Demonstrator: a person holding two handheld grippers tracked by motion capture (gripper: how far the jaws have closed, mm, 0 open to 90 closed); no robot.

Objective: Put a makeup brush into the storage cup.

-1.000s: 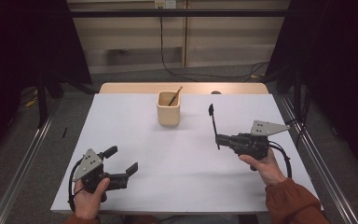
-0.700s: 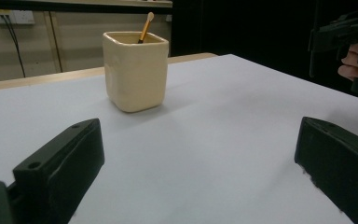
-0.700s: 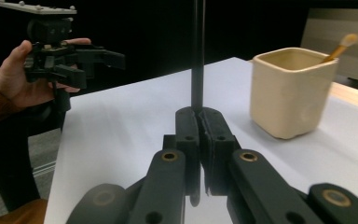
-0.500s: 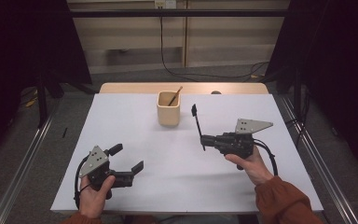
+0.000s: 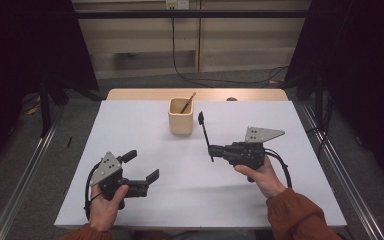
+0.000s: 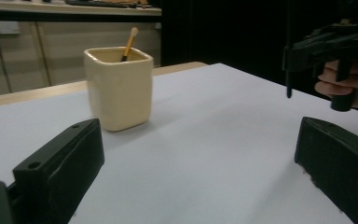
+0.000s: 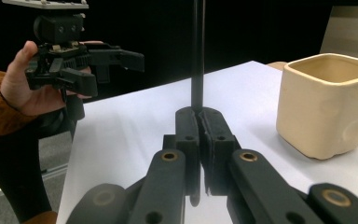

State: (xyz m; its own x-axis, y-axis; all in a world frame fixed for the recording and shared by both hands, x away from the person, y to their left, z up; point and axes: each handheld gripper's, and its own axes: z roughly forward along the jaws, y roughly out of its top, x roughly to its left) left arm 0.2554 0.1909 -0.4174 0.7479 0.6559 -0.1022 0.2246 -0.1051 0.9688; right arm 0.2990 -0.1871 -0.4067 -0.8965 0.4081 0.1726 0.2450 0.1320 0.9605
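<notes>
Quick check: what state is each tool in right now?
Left tool: open, holding nothing.
Right tool: closed on a thin black stick, held upright beside the cream cup.

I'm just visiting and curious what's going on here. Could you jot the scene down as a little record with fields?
Setting: white table, seen from above
Cup: cream cup near the table's far edge, upright
In cup: a brush with a yellow handle, leaning
Right gripper: jaws shut on a thin black stick, held upright beside the cup, not in it
Left gripper: jaws wide open, holding nothing, near the front edge
Likely next: the stick may go into the cup, though that is a guess
</notes>
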